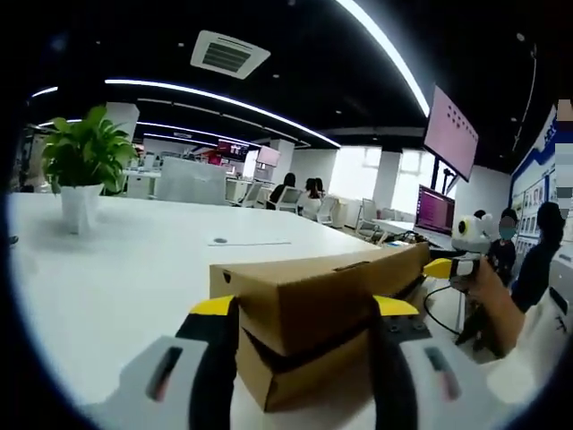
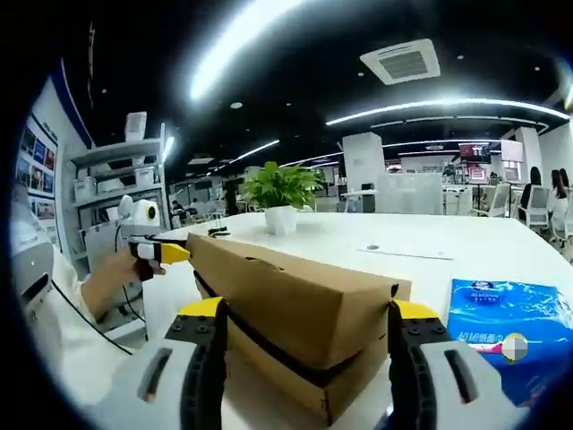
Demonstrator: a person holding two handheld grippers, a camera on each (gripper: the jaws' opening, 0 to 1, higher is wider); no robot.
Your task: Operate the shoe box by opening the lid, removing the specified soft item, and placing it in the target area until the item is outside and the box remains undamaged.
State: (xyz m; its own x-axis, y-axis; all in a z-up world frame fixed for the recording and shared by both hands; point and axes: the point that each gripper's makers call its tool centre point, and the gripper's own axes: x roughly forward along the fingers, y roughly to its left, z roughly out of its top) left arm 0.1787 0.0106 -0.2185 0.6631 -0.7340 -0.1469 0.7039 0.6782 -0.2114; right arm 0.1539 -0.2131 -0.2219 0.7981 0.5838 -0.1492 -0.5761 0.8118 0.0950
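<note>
A brown cardboard shoe box (image 1: pixel 309 309) lies on the white table (image 1: pixel 134 269), its lid lifted slightly so that a dark gap shows above the base. My left gripper (image 1: pixel 303 309) straddles one end of the box, its jaws pressed against the lid's sides. At the opposite end, my right gripper (image 2: pixel 309 313) holds the box (image 2: pixel 295 296) the same way. Each gripper's yellow tip shows at the far end in the other view: right gripper (image 1: pixel 443 267), left gripper (image 2: pixel 166 253). A blue soft tissue pack (image 2: pixel 510 345) lies on the table to the right of the box.
A potted plant (image 1: pixel 82 166) in a white pot stands at the far left of the table, and a paper sheet (image 1: pixel 249 241) lies beyond the box. A person's hand (image 2: pixel 112 278) holds the far gripper. Monitors, shelves and seated people are in the background.
</note>
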